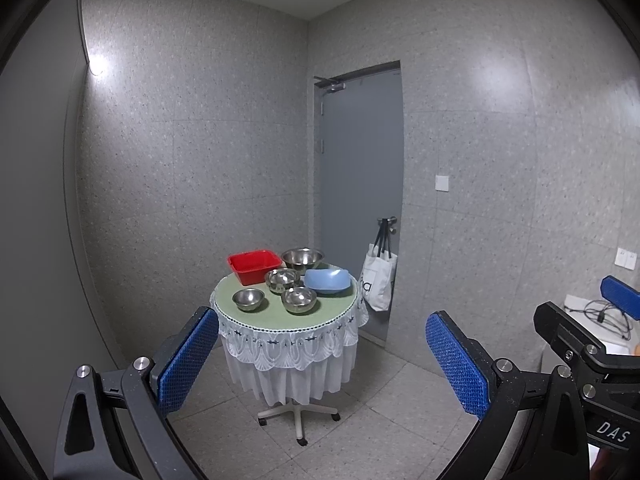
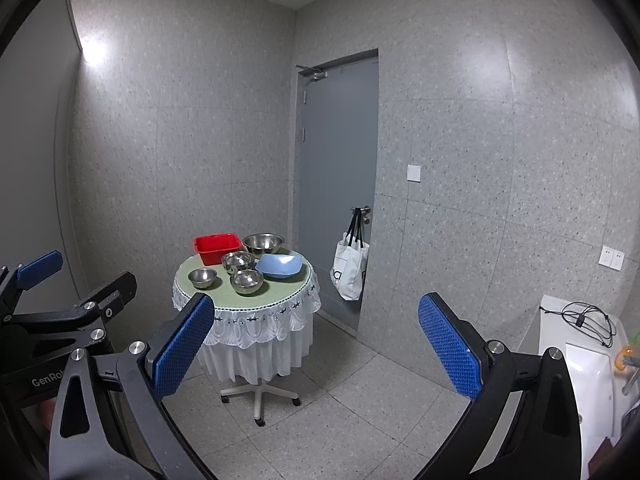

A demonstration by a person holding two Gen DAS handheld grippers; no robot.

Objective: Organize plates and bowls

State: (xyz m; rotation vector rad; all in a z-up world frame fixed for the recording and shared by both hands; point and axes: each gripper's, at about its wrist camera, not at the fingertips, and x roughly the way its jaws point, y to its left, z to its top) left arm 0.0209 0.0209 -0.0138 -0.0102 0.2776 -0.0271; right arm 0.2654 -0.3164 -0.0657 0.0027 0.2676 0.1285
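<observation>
Both grippers are held up level, well back from the round table (image 1: 240, 322), pointing across the room at it. The left gripper (image 1: 322, 360) has its jaws spread wide with nothing between them; same for the right gripper (image 2: 316, 346), wide apart and holding nothing. They sit side by side, each poking into the edge of the other's camera.

Seen through the left jaws, the table stands far ahead, closer to the left finger. On it: a red tub (image 1: 255, 266) at the back left, a big steel bowl (image 1: 302, 259) beside it, a light blue bowl (image 1: 326, 281) on the right, and three smaller steel bowls: middle (image 1: 282, 279), front left (image 1: 248, 299) and front right (image 1: 299, 299). All are apart, none stacked. A tote bag (image 1: 378, 282) hangs on the door handle further right.
</observation>
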